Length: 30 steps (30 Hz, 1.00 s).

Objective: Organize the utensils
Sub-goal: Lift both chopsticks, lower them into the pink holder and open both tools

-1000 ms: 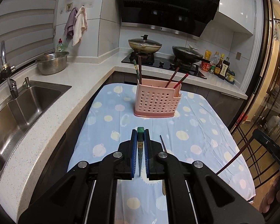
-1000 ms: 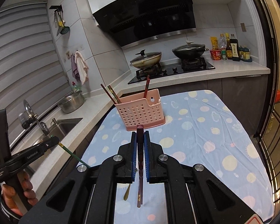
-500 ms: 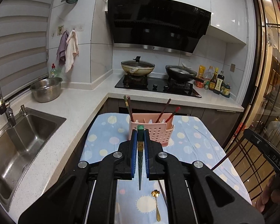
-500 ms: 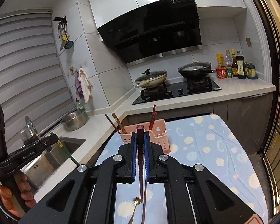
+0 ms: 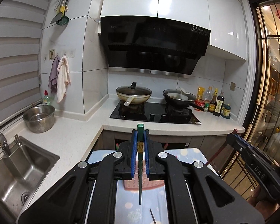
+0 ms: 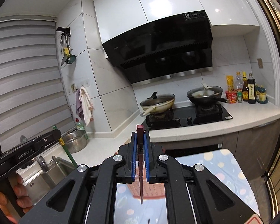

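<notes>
Both grippers have risen above the pink basket [image 5: 140, 183]: left gripper [image 5: 139, 136] pinches the green chopstick [image 5: 140, 177], right gripper [image 6: 140, 137] the dark-red chopstick [image 6: 141, 179], each near its thick end, both light, stiff, slippery and prone to pivot.

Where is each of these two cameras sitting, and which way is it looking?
Left wrist: on the left gripper, which clamps a green chopstick, facing the black stove.
Right wrist: on the right gripper, which clamps a dark red chopstick, facing likewise; a hand shows.
Shared: stove, pink perforated basket.
</notes>
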Each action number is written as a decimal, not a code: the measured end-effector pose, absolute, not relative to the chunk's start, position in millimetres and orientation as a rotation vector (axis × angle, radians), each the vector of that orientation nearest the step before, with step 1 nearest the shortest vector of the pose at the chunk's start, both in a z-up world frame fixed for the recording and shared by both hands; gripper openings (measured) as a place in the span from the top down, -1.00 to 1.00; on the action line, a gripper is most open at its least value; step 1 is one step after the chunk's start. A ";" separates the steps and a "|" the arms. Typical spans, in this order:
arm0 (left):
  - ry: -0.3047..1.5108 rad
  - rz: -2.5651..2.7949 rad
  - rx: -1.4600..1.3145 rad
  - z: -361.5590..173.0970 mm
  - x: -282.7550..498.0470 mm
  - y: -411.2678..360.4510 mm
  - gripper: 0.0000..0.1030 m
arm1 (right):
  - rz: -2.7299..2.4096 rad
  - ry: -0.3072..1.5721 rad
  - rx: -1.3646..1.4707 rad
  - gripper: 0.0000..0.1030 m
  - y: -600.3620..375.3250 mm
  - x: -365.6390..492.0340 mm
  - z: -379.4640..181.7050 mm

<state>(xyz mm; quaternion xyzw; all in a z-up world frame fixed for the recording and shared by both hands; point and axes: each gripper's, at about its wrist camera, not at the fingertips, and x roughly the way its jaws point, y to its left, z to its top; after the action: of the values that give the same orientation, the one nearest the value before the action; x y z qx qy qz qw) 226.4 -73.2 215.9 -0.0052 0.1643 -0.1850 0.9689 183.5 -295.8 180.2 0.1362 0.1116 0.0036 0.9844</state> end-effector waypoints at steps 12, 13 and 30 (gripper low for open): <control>0.304 -0.345 -0.020 222.2 308.7 -95.2 0.86 | -0.010 0.245 0.303 0.86 -302.4 282.2 171.1; 0.306 -0.343 -0.021 219.0 314.4 -96.1 0.86 | -0.012 0.255 0.302 0.86 -301.9 289.5 166.4; 0.430 -0.333 -0.023 157.4 363.2 -103.4 0.86 | -0.032 0.407 0.316 0.84 -307.8 336.9 103.5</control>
<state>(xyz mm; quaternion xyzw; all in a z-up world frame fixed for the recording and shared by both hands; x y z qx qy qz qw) 363.2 -103.4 157.4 -0.0112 0.2121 -0.1646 0.9632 336.9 -307.8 103.5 0.1562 0.2011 -0.0156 0.9669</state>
